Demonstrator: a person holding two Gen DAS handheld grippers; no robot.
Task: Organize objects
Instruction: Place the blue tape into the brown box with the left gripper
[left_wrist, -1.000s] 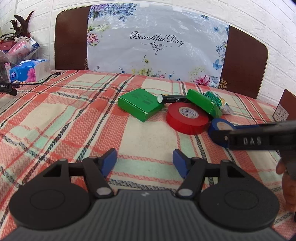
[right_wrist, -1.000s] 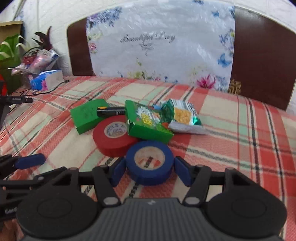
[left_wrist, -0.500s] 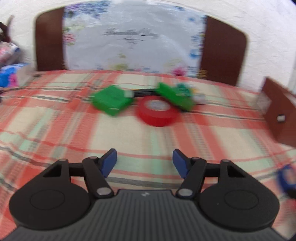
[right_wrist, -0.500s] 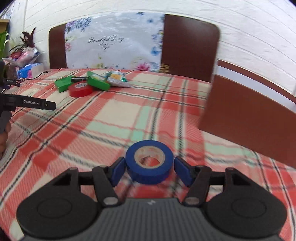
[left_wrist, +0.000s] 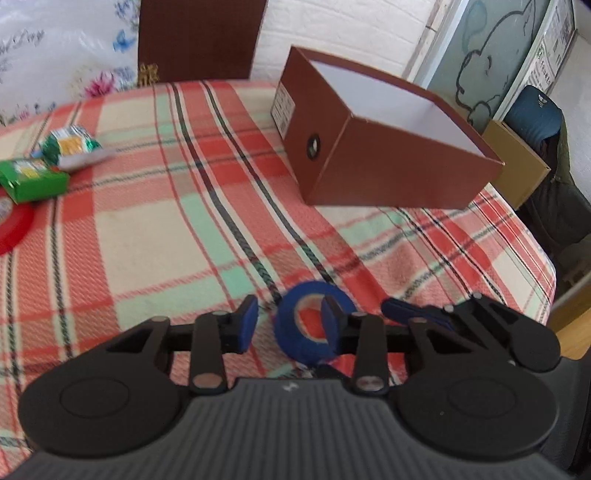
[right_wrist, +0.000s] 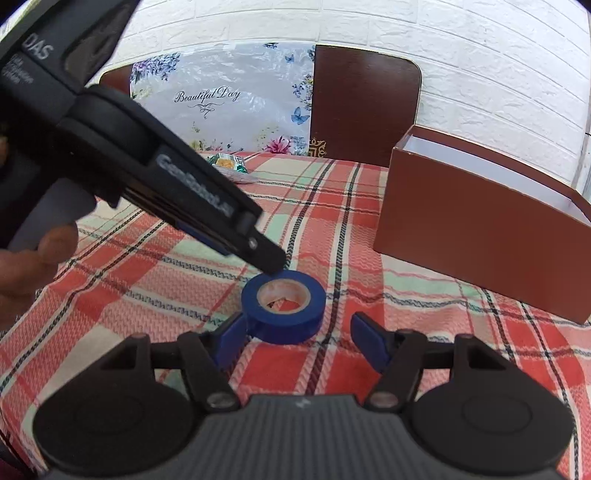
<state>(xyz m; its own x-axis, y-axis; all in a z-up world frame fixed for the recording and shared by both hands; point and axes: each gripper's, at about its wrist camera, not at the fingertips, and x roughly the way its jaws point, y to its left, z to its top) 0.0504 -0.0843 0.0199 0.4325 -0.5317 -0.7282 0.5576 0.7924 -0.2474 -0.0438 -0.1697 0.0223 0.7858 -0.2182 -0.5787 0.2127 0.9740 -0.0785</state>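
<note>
The blue tape roll (right_wrist: 283, 305) lies flat on the plaid worktop (right_wrist: 147, 273) between both spread claws: touching the right claw's (right_wrist: 296, 334) left pad, with the left claw (left_wrist: 291, 325) straddling its wall. The open brown box (right_wrist: 476, 225) stands far right.

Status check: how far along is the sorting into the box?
Nothing shows inside the brown box yet. In hand: the blue tape roll lies near it, between the fingers of the open right gripper, with one finger of the open left gripper in its hole. Left: red tape, green box, snack packet.
</note>
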